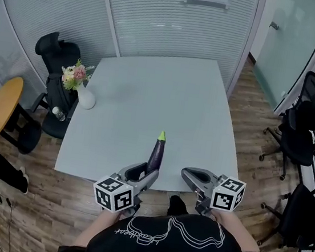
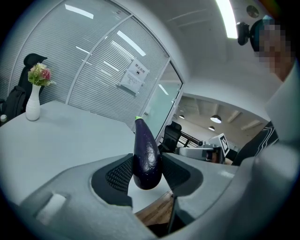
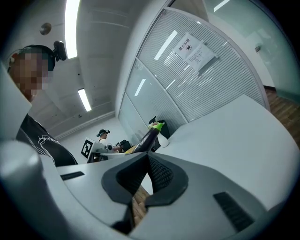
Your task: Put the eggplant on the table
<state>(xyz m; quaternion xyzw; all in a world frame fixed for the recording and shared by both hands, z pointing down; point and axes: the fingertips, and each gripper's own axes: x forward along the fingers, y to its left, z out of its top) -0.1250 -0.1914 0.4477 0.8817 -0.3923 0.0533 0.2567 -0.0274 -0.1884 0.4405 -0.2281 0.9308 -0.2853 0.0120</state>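
Observation:
A dark purple eggplant (image 1: 156, 154) with a green stem tip sticks up and forward from my left gripper (image 1: 142, 176), just over the near edge of the pale grey table (image 1: 150, 93). In the left gripper view the two ribbed pads press on both sides of the eggplant's (image 2: 146, 157) rounded lower end, so that gripper (image 2: 147, 172) is shut on it. My right gripper (image 1: 189, 176) hovers beside it at the table's near edge, holding nothing. In the right gripper view its (image 3: 147, 157) fingertips meet, and the eggplant (image 3: 149, 136) shows beyond them.
A white vase of flowers (image 1: 85, 97) stands near the table's left edge, also visible as the vase (image 2: 33, 105) in the left gripper view. Black office chairs (image 1: 305, 122) stand to the right and one chair (image 1: 57, 57) at the back left. A round wooden side table (image 1: 2, 105) is at far left.

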